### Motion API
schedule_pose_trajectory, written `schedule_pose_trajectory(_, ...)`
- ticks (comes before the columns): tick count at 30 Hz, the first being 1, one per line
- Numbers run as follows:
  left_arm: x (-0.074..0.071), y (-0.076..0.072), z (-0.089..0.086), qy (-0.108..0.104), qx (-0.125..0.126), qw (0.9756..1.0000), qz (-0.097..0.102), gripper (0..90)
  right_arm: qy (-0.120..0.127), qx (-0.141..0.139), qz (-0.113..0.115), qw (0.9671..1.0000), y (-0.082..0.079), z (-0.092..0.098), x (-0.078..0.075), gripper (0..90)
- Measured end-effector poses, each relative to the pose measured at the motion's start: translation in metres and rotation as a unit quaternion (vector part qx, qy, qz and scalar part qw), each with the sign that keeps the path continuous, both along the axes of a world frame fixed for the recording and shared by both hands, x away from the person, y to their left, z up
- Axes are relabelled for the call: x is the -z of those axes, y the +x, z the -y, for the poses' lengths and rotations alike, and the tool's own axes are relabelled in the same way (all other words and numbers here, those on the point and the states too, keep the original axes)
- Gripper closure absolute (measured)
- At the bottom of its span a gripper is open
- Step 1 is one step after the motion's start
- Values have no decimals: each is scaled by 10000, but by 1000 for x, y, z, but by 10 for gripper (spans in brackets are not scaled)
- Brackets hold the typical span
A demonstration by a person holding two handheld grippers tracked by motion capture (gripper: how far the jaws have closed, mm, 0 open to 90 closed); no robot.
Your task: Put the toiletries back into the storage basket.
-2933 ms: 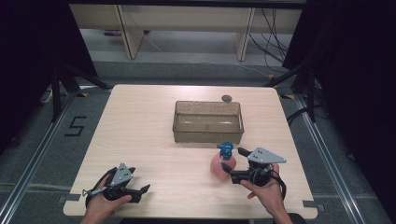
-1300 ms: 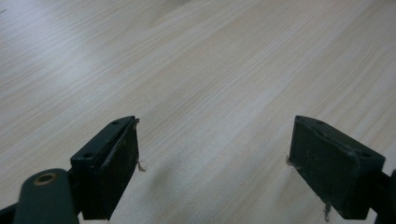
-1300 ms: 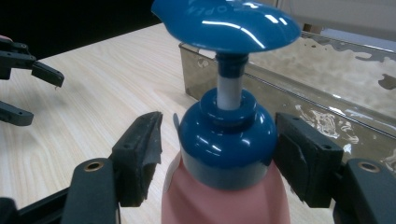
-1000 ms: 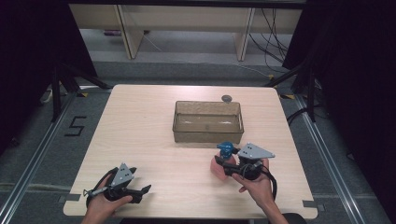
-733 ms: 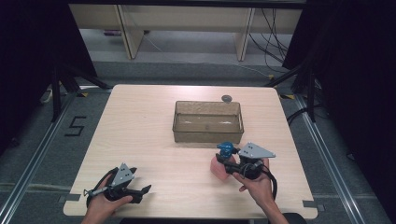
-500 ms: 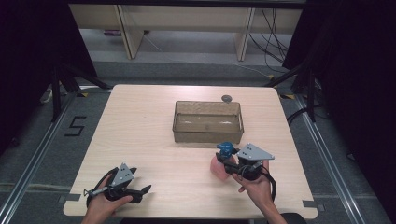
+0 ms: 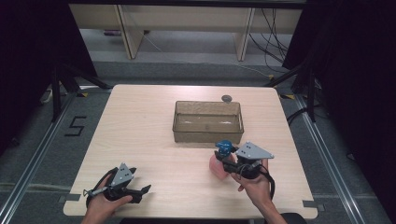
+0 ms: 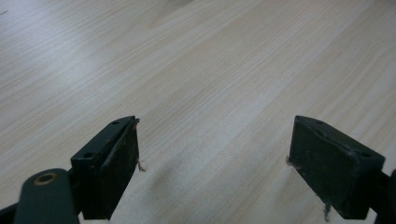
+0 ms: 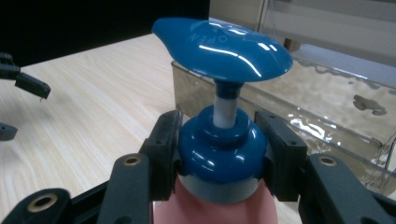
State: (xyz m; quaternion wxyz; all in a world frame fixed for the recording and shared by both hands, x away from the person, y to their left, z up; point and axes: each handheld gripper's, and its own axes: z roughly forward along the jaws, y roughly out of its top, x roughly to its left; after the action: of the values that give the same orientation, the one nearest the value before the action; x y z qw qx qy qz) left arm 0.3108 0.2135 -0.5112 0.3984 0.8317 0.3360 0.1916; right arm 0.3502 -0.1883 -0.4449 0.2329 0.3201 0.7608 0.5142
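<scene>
A pink pump bottle (image 7: 216,168) with a blue pump head (image 7: 224,147) stands on the wooden table (image 7: 149,135), just in front of a clear plastic bin (image 7: 208,122). My right gripper (image 7: 227,159) is shut on the bottle's blue collar (image 9: 222,154), with one pad (image 9: 169,140) on each side of it. The pump head (image 9: 219,44) rises above the jaws. My left gripper (image 7: 140,191) rests at the table's near left corner. It is open (image 8: 212,163), with bare table between its fingers.
The clear bin (image 9: 327,107) lies right behind the bottle and looks empty. A small dark round thing (image 7: 227,98) sits on the table behind the bin. The left gripper's jaws (image 9: 21,81) show far off to one side.
My right gripper has come in from the right of the bottle to its neck and closed on the collar. The left hand has stayed where it was.
</scene>
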Motion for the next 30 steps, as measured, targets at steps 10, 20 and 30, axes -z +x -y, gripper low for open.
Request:
schedule_pose_trajectory(10,-1,1,-2,113,42,9999,4,156,134,144,-101,9998,9,2,-12,536)
schedule_pose_trajectory(20,-1,3,-4,130,34,9998,142,157,235,160,-51,9996,21,3,-23,536)
schedule_pose_trajectory(30,0,1,-3,51,2,10000,31,156,166,213,58,9996,32,5,-36,536)
